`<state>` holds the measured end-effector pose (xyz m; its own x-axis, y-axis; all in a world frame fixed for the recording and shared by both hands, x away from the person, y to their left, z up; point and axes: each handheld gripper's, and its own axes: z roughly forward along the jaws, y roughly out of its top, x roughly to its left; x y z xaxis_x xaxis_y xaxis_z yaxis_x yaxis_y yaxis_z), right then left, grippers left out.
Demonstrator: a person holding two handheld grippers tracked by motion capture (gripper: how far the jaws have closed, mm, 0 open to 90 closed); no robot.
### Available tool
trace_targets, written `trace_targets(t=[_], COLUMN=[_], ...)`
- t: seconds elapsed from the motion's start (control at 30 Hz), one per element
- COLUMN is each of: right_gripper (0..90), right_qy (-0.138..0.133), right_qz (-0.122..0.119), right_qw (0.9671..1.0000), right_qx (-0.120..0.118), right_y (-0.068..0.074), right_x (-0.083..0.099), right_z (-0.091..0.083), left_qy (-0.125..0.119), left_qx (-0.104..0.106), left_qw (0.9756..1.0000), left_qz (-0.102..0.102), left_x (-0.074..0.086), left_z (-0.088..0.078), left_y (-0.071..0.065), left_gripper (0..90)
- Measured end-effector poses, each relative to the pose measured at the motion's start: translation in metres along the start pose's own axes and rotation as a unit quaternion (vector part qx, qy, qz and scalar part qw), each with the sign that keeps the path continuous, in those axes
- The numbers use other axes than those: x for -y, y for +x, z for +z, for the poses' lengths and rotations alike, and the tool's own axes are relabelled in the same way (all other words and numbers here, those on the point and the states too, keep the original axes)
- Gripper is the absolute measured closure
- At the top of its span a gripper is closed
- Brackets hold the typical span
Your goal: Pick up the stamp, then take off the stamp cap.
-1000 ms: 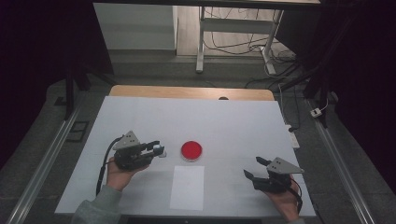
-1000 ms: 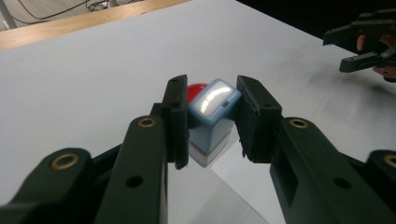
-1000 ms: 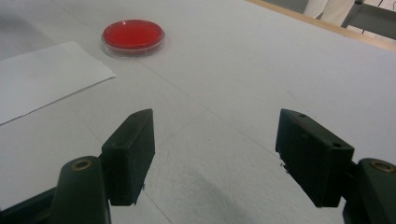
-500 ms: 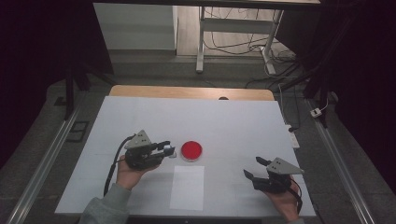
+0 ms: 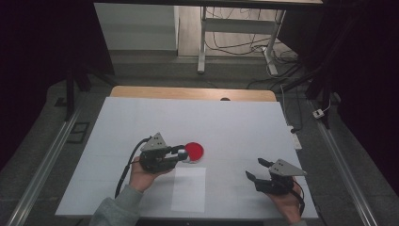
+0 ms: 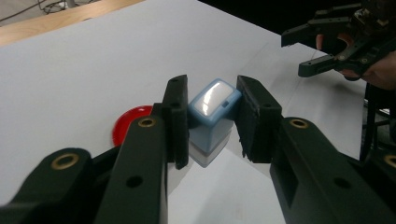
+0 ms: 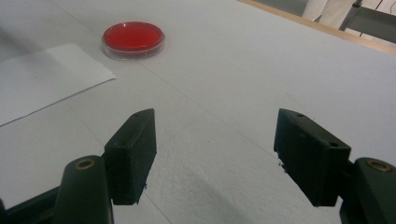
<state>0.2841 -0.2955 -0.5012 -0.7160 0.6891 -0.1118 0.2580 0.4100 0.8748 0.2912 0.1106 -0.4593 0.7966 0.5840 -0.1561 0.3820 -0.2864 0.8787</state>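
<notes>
My left gripper (image 5: 180,152) is shut on a small blue stamp block (image 6: 212,109), its pads pressing on two opposite sides. The block hangs just over the table, at the left edge of a round red ink pad (image 5: 194,150) in a clear dish. In the left gripper view the red pad (image 6: 130,123) peeks out behind the left jaw. A white sheet of paper (image 5: 189,188) lies just in front of the pad. My right gripper (image 5: 254,168) rests at the front right of the table, open and empty, with its jaws wide apart (image 7: 215,140).
The white table top (image 5: 235,122) has a wooden strip (image 5: 188,93) along its far edge. Metal rails run along both sides. A desk frame and cables stand on the floor beyond. The right gripper (image 6: 293,55) shows at the upper right of the left gripper view.
My left gripper has moved right with the stamp block, from clear of the red pad to its left edge. The right gripper has stayed put.
</notes>
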Motion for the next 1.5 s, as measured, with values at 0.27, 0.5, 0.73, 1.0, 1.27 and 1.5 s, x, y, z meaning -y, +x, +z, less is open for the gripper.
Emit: trace_targets(t=[0.27, 0.5, 0.73, 1.0, 1.27, 1.5], right_gripper=[29.9, 29.9, 29.9, 30.0, 30.0, 30.1], right_qy=[0.001, -0.004, -0.028, -0.036, -0.026, -0.026], right_qz=[0.002, 0.007, 0.035, 0.050, 0.037, 0.026], right_qw=[1.0000, 1.0000, 0.9990, 0.9980, 0.9990, 0.9993], right_qx=[-0.001, 0.003, 0.003, 0.015, 0.008, -0.002], right_y=[-0.001, 0.001, -0.004, -0.007, -0.002, 0.006], right_x=[0.001, 0.000, -0.003, -0.003, -0.007, -0.012], right_z=[-0.001, -0.002, -0.009, -0.016, -0.010, -0.007], left_qy=[-0.001, -0.005, -0.016, -0.016, -0.014, -0.014], left_qx=[0.002, 0.011, 0.014, 0.025, 0.031, 0.026], left_qw=[1.0000, 0.9999, 0.9997, 0.9995, 0.9994, 0.9994], left_qz=[-0.001, -0.002, -0.013, -0.011, -0.011, -0.020], left_x=[-0.001, -0.001, -0.001, -0.002, -0.001, -0.002], left_z=[0.002, 0.002, -0.006, -0.006, -0.004, -0.005], left_y=[-0.001, -0.004, 0.004, 0.001, 0.001, 0.001], left_gripper=[66.4, 66.4, 66.4, 66.3, 66.3, 66.3])
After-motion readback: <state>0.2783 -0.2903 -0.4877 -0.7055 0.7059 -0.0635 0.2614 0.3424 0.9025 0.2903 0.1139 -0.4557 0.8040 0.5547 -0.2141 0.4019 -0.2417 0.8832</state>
